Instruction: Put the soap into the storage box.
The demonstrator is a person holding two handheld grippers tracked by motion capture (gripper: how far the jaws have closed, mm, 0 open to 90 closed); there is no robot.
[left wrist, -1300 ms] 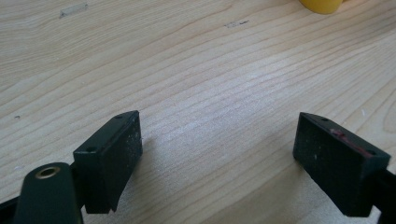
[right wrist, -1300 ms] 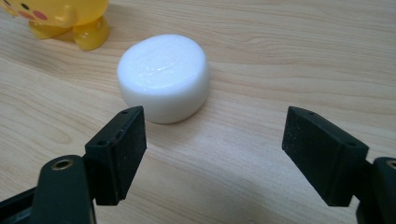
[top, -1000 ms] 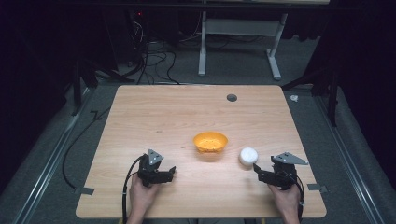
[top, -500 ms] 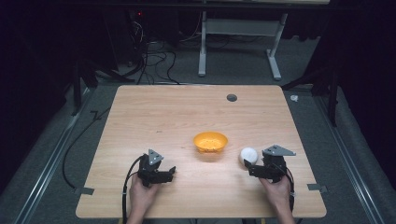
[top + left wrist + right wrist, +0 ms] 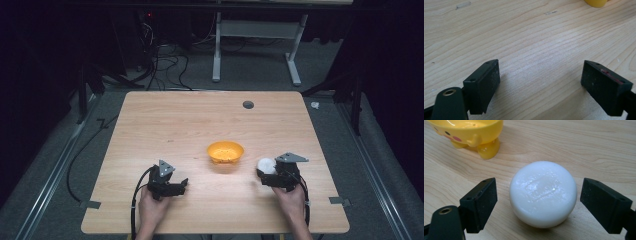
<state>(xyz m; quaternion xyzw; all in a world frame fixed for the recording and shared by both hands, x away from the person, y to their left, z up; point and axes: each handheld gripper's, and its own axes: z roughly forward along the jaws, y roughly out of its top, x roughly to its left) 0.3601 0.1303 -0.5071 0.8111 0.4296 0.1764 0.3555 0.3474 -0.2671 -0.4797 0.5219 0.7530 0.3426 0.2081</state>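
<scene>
A white round puck (image 5: 543, 193) lies flat on the wooden table (image 5: 175, 125), just right of a yellow footed bowl (image 5: 225, 151) with a cartoon face (image 5: 466, 132). My right gripper (image 5: 539, 202) stands open around the puck, one jaw on either side with a gap at each pad. Its jaws have just been opening. From above, the right gripper (image 5: 267, 175) points left at the puck (image 5: 266, 165). My left gripper (image 5: 182, 186) rests near the front left, open, with bare wood between the jaws of the left gripper (image 5: 541, 85).
A dark round hole (image 5: 248, 104) sits near the table's far edge. Grey tape tabs mark the front corners (image 5: 90, 204) (image 5: 338, 201). Cables and a white desk frame (image 5: 255, 45) lie on the floor beyond the table.
My right gripper has slid left up to the white puck, so the puck now sits between its jaws. The puck, the bowl and the left gripper have stayed put.
</scene>
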